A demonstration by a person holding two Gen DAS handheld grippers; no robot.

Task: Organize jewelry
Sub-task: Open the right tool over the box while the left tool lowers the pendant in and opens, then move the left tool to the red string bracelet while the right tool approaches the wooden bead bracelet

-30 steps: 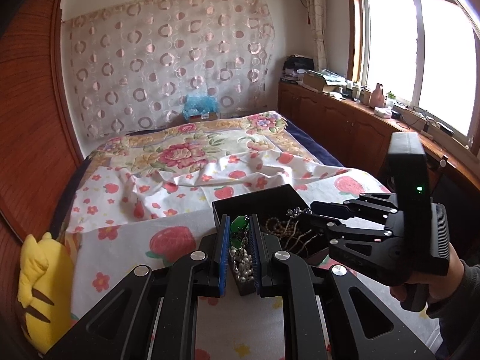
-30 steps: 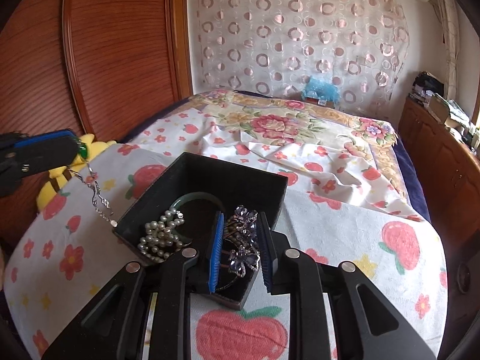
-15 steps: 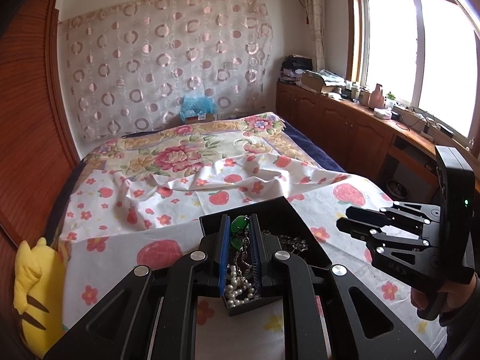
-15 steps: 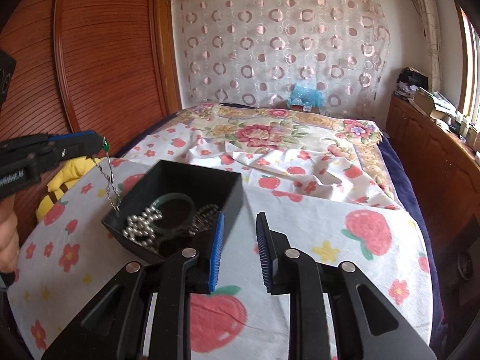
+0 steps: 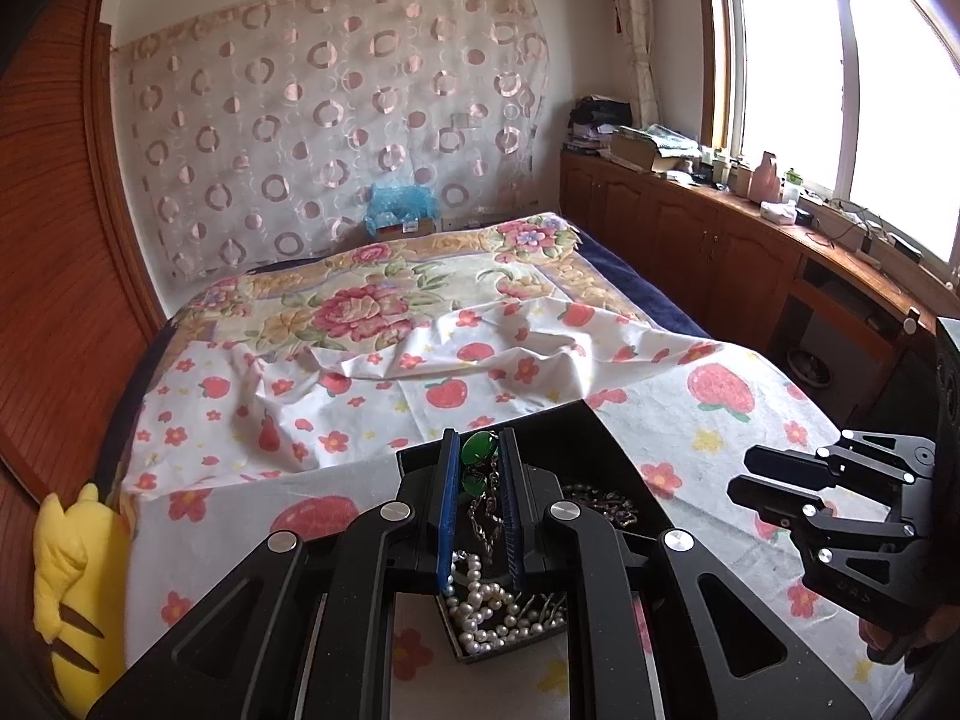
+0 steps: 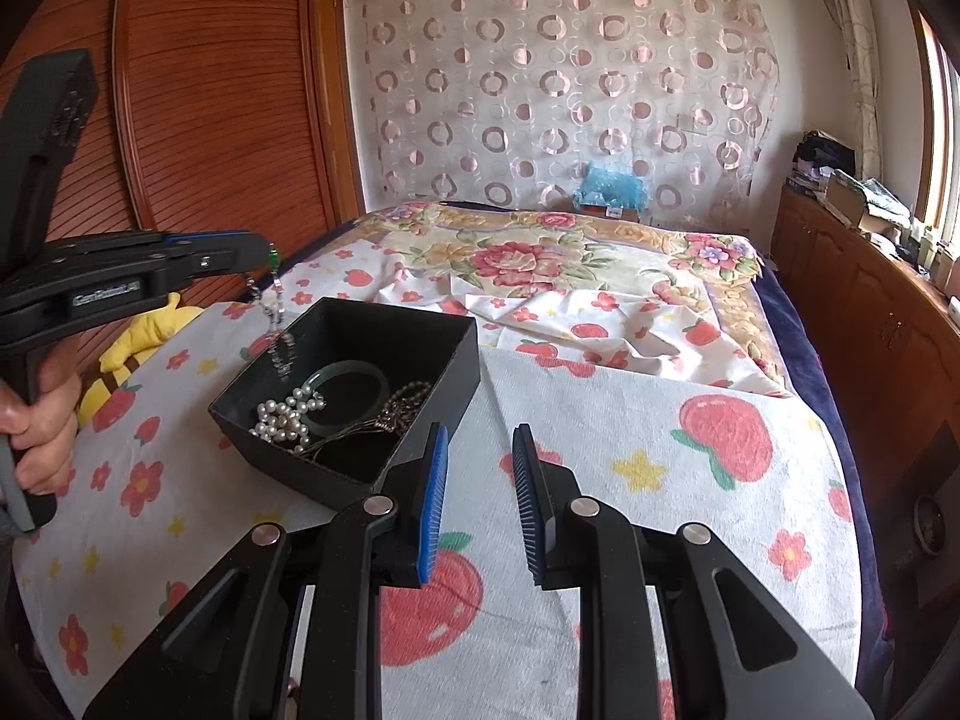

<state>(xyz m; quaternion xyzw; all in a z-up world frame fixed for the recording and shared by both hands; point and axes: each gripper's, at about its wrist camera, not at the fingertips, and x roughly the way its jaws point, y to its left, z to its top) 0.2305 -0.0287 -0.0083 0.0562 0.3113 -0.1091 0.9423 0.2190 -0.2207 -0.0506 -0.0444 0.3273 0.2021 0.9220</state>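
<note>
The left tongs [image 5: 480, 504] are closed narrowly on a silver chain necklace with green stones [image 5: 478, 450], pinched between the 2 blue pads; in the right wrist view these tongs [image 6: 267, 252] reach in level from the left, gripped by the person's left hand [image 6: 39, 426] on the handle below, and the chain [image 6: 273, 315] hangs from the tips over the near-left corner of the black jewelry box [image 6: 420, 348]. Whether its lower end touches the contents cannot be told. The box sits on the bed [image 6: 600, 420], on a white cover printed with strawberries and flowers. Inside lie a white pearl strand [image 6: 282, 417], a pale green bangle [image 6: 345, 372] and a dark tangled chain [image 6: 399, 408]. The right tongs [image 6: 480, 498] stand wide and hold nothing, poised over the cover just right of the box; in the left wrist view they [image 5: 756, 480] point leftward, apart from the box [image 5: 600, 438]. A yellow plush toy [image 5: 66, 576] lies at the bed's left edge.
</note>
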